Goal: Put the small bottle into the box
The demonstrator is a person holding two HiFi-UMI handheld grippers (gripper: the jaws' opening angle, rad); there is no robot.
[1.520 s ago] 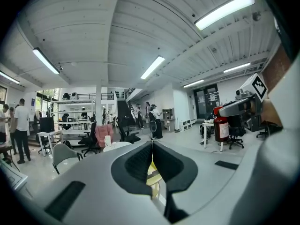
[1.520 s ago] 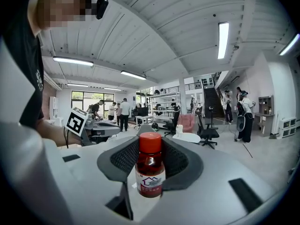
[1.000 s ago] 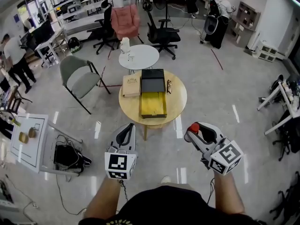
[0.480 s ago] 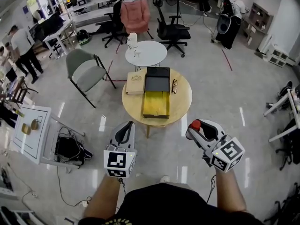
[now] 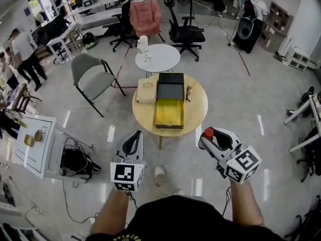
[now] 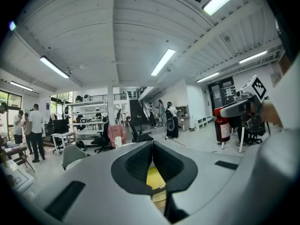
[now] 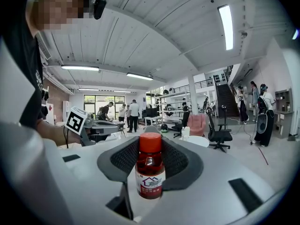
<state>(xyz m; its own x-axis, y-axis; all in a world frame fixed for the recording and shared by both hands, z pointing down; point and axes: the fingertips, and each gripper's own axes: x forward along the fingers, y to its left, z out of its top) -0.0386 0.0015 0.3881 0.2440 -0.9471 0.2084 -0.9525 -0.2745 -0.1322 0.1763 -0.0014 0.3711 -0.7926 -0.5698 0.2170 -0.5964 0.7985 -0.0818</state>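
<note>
2 grippers hung over the floor in front of the round wooden table, both well apart from it. The left gripper had its jaws pressed together with nothing between them, while the jaws of the right gripper were closed on the small bottle, whose red cap pointed toward the jaw tips. The box lay open on the table, its yellow inside bare, with its black lid just behind.

Grey floor, rnd wood table, office chairs, strip lts.
</note>
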